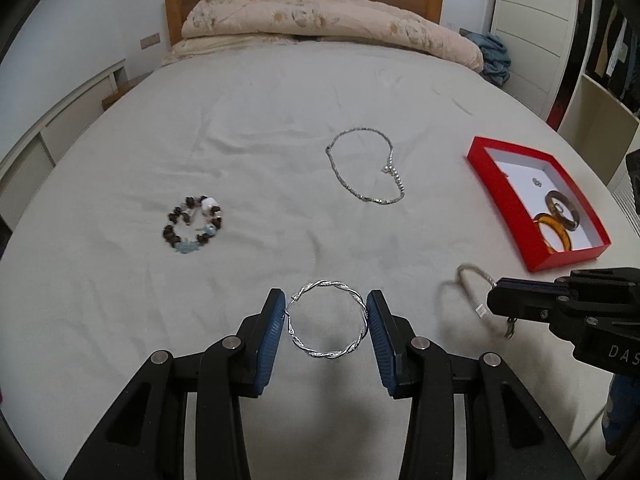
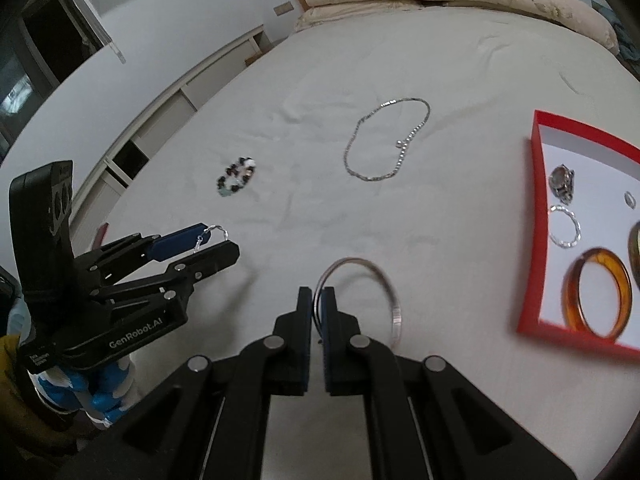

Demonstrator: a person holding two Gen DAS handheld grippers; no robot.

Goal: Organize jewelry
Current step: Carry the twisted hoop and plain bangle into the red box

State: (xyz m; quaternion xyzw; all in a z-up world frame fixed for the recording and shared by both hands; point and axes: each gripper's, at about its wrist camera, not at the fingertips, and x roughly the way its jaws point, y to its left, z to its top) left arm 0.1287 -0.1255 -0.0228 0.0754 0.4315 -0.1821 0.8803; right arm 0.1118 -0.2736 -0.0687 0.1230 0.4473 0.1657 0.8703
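Twisted silver hoop (image 1: 329, 321) between left tongs (image 1: 326, 322), thin and shiny

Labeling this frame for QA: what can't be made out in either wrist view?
- Red box: the right wrist view's edge cuts off its right side; a dark bangle there is only partly visible.
- Thin silver bangle in the right gripper: motion-blurred in the left wrist view.
- Small ring in the box: too small to identify, left wrist view.
- Twisted hoop in the left gripper: mostly hidden by the fingers, right wrist view.
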